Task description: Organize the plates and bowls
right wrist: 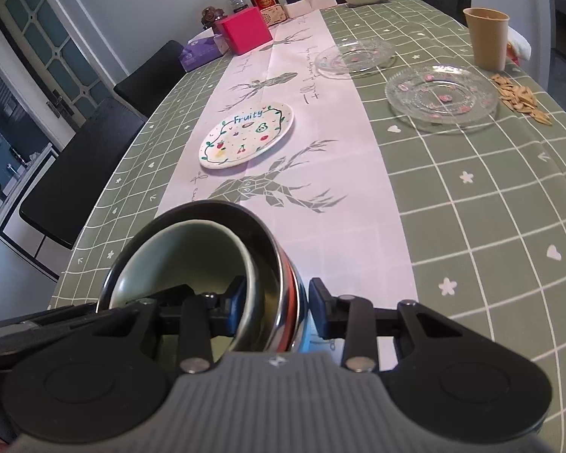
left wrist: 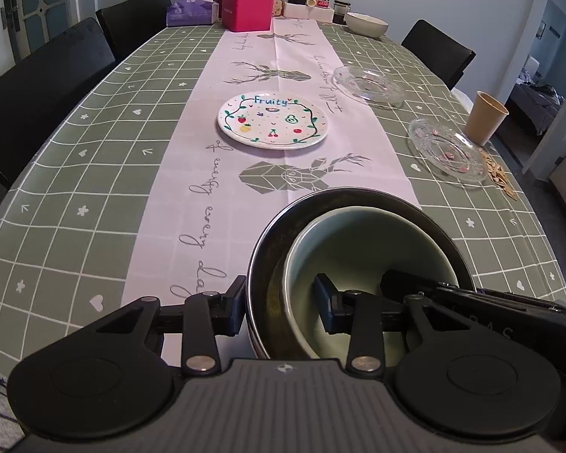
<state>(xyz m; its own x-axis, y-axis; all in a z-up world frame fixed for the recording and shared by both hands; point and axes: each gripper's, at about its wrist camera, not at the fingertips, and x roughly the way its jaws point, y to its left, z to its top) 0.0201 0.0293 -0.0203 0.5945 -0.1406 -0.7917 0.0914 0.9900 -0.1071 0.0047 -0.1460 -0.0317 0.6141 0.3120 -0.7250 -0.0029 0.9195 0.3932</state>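
Green checked cloth with a pale runner covers the tabletop (left wrist: pixel 75 173). Nearest the cameras sits a dark metal bowl (left wrist: pixel 271 249) with a pale green bowl (left wrist: pixel 366 249) nested inside. The left gripper (left wrist: pixel 281 304) has its jaws astride both rims on one side, the right gripper (right wrist: pixel 277 307) likewise on the opposite side; whether either pinches tight I cannot tell. Beyond the bowls lies the Fruity plate (left wrist: pixel 272 120), and right of it two glass plates (left wrist: pixel 449 149) (left wrist: pixel 368 83).
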